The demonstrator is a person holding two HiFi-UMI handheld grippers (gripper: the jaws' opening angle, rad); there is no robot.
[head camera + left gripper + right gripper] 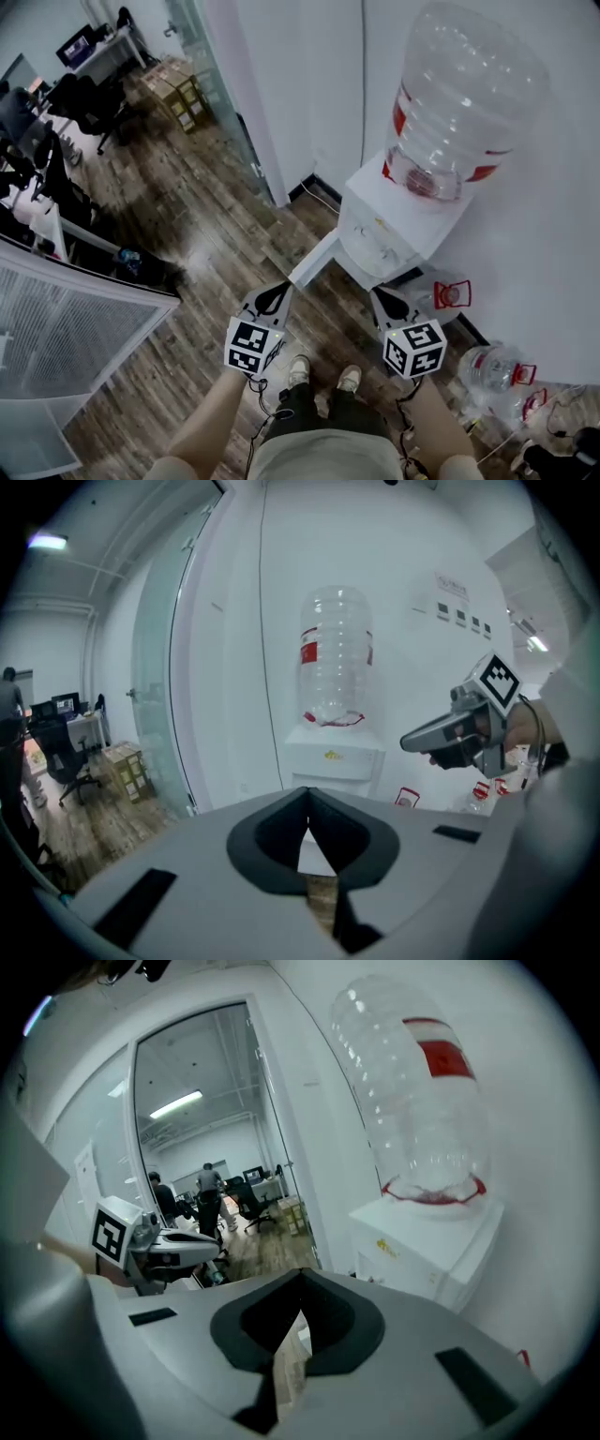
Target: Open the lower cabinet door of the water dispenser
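A white water dispenser (389, 230) stands against the wall with a large clear bottle (464, 103) on top. Its lower cabinet door (314, 262) stands swung out to the left, seen edge-on from above. My left gripper (284, 287) is raised beside the door's outer edge, jaws together and empty. My right gripper (378, 292) hovers in front of the dispenser's base, also shut on nothing. The left gripper view shows the dispenser (333, 759), the bottle (336, 658) and the right gripper (441, 735). The right gripper view shows the dispenser (427, 1251) and the left gripper (183, 1246).
Spare water bottles (492, 370) with red handles lie on the floor to the right of the dispenser. A glass partition (220, 84) runs left of it, with cardboard boxes (178, 94) beyond. A white mesh-fronted unit (66, 328) stands at lower left. People (211, 1194) stand by distant desks.
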